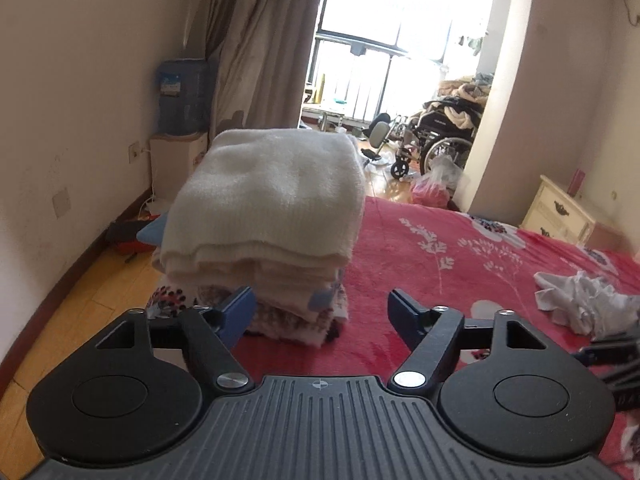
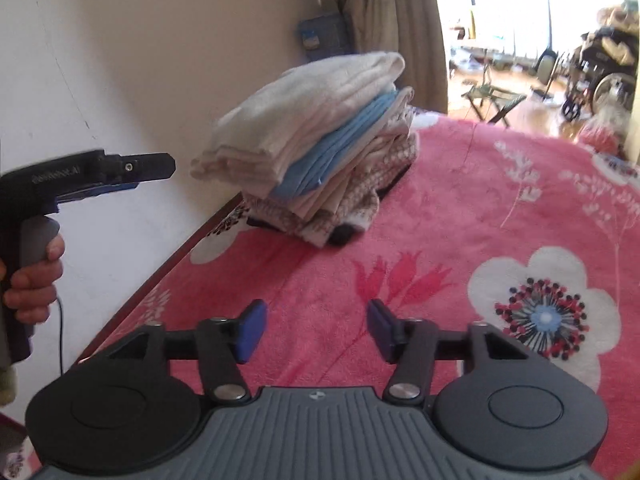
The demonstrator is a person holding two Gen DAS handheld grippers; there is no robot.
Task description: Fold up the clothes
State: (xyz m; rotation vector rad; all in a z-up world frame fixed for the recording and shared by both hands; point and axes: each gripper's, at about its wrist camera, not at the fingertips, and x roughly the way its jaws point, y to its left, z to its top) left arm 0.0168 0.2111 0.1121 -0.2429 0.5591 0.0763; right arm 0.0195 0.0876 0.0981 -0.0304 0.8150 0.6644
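Nearest us, we hold the left gripper [image 1: 320, 312] with its blue-padded fingers spread wide and nothing between them, aimed at the foot of the pile. The right gripper [image 2: 316, 330] is likewise released and empty, hovering over a bare stretch of the pink-red floral fleece bedspread [image 2: 460, 216]. In the right wrist view, our left hand [image 2: 34, 280] wraps the other tool's handle at the near left, off the bed's edge.

Farther on, at the left side of the bed by the wall, stands the tall stack of folded clothes [image 1: 264, 220]. A cream knitted piece lies on top, with pale blue and patterned layers under it, probably stacked so the flat folds hold each other square. It leans a little toward the wall.

At the right edge of the left view, a crumpled white garment [image 1: 580, 300] lies loose on the bedspread, well apart from the stack and, we judge, not folded.

Beyond the bed, a black wheelchair [image 1: 436, 136] stands near the bright window.
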